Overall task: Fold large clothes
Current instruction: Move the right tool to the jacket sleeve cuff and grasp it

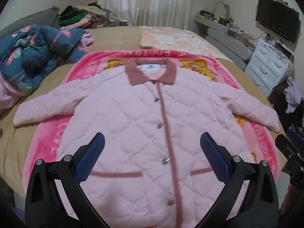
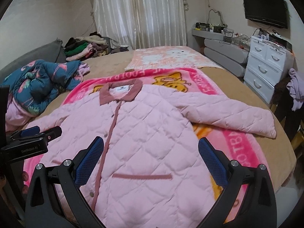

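Below both tools (image 1: pixel 152 138) (image 2: pixel 151 142) – pink jacket (image 1: pixel 144 133), flat, unfolded

Pink quilted jacket (image 1: pixel 133 125), spread flat, buttoned

Matt quilted cloth jacket (image 1: pixel 136 133), fleecy blanket (image 1: pixel 47 144)

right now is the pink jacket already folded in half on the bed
No, the pink jacket lies spread flat, buttoned front up, on the pink blanket, with both sleeves stretched out to the sides.
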Available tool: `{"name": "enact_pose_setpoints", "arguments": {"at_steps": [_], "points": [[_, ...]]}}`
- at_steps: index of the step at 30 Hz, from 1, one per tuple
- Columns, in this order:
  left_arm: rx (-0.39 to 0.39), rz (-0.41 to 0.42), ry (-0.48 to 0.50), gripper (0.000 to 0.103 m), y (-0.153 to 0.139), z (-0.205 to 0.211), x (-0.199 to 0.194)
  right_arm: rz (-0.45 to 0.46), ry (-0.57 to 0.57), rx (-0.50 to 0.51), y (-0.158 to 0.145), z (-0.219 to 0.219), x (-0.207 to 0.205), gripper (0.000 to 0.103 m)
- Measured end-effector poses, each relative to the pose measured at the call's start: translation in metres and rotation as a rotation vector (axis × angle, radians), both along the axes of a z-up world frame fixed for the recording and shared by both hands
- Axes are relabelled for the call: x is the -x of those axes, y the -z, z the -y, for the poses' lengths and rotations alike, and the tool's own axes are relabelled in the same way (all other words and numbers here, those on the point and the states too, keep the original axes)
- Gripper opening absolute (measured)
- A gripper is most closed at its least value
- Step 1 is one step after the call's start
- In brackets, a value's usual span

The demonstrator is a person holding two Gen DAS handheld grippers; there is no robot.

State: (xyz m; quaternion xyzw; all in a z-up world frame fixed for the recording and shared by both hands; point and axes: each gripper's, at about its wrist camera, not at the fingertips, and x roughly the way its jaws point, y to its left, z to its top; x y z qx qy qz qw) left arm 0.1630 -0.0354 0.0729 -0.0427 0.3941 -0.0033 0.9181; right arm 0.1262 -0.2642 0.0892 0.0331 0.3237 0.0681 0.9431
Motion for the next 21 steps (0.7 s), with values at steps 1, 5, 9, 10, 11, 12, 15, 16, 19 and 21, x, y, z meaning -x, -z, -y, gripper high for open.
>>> {"name": "enact_pose_setpoints", "arguments": {"at_steps": [1,5,9,10,11,12,15,16,19,21], "points": [[0.011,0.001,0.013,0.094,-0.002,0.003,-0.004,0.007,0.005,-0.001,-0.003,0.005,-0.003,0.099],[-0.004,0.014,0.018,0.094,-0.011,0.02,-0.021,0.029,0.024,-0.001,-0.012,0.019,-0.013,0.099],[-0.009,0.015,0.013,0.094,-0.015,0.032,-0.04,0.047,0.046,0.002,-0.023,0.032,-0.029,0.099],[-0.014,0.015,0.014,0.094,-0.016,0.037,-0.045,0.052,0.05,-0.003,-0.025,0.036,-0.034,0.099],[-0.018,0.016,0.016,0.094,-0.018,0.04,-0.049,0.054,0.055,-0.006,-0.027,0.039,-0.038,0.099],[-0.02,0.019,0.018,0.094,-0.019,0.045,-0.055,0.059,0.067,-0.011,-0.03,0.044,-0.045,0.099],[-0.012,0.006,0.02,0.094,-0.019,0.055,-0.073,0.08,0.116,0.005,-0.035,0.056,-0.061,0.099],[-0.012,-0.001,0.02,0.094,-0.019,0.058,-0.078,0.09,0.138,0.007,-0.036,0.061,-0.067,0.099],[-0.021,-0.015,0.028,0.094,-0.015,0.071,-0.097,0.083,0.206,-0.012,-0.035,0.079,-0.09,0.099],[-0.023,-0.02,0.041,0.094,-0.012,0.079,-0.11,0.081,0.251,-0.022,-0.032,0.092,-0.104,0.099]]}}
